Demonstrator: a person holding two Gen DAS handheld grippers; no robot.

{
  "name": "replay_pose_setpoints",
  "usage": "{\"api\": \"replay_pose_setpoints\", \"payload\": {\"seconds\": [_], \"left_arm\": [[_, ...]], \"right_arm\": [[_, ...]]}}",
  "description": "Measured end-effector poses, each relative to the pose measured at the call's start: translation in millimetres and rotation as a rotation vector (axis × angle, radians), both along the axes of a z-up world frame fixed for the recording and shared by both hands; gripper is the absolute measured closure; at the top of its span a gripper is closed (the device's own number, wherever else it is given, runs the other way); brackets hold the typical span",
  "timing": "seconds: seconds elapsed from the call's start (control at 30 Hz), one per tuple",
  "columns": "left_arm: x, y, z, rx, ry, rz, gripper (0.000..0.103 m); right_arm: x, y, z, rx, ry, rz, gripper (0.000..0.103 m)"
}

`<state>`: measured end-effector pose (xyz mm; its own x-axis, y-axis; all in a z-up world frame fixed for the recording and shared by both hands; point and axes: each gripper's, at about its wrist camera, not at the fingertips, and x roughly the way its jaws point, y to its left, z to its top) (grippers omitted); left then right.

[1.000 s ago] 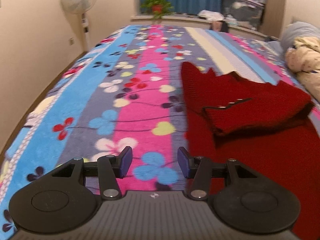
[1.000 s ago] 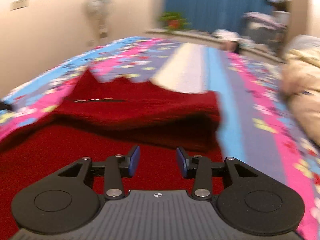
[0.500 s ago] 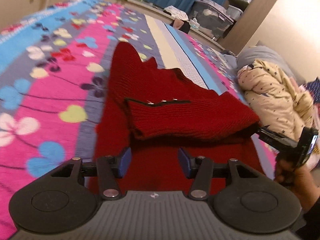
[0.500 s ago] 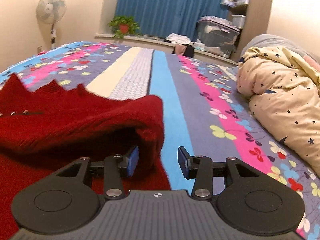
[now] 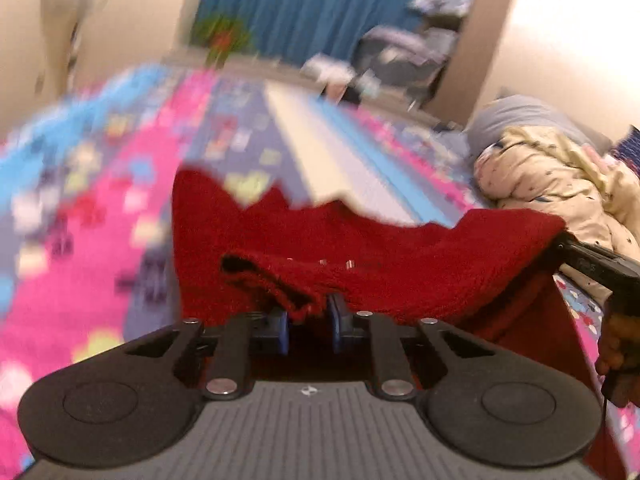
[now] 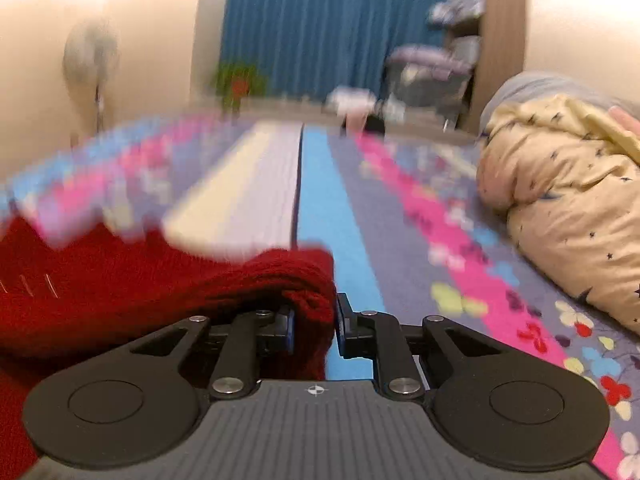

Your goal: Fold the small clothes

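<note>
Floral striped bedspread, blue curtain bkgd, both tools just closed, pinching red knit sweater

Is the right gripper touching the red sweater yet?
Touching. In the right wrist view the right gripper has just closed its jaws on the folded edge of the red sweater; red knit fills the space between them.

No readable text, label or number anywhere.
</note>
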<state>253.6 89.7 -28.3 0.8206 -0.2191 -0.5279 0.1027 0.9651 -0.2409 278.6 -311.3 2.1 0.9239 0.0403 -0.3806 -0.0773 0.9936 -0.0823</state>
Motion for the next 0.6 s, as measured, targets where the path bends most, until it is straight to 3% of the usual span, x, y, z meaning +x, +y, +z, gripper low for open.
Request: {"api": "replay_pose_setpoints", "payload": {"seconds": [0.03,0.07,0.17,0.23,0.3,0.43,0.5,0.6], "left_arm": [[0,0,4,-0.002,-0.027,-0.001,0.081],[3,1,5,-0.006,-0.028,0.000,0.081],[19,3,-15,0.002,0.119,-0.001,0.079],[27,4,-30,0.022,0.236,0.027,0.078],[27,9,-30,-0.019,0.279,0.045,0.078],[24,28,-26,-0.107,0.409,0.108,0.077],[22,34,-23,-0.114,0.459,0.106,0.078],[20,37,-5,-0.089,0.420,0.031,0.077]], "right_arm": [[0,4,-3,-0.064,-0.021,-0.015,0.084],[6,4,-12,-0.103,0.020,-0.044,0.084],[35,-9,-57,-0.124,0.342,-0.112,0.084],[34,-11,-59,-0.132,0.345,-0.131,0.075],[33,-9,-50,-0.148,0.325,-0.132,0.060],[41,-34,-49,-0.008,0.413,-0.183,0.041],[43,-48,-46,0.074,0.475,-0.200,0.039],[37,-60,-38,0.149,0.549,-0.211,0.039]]}}
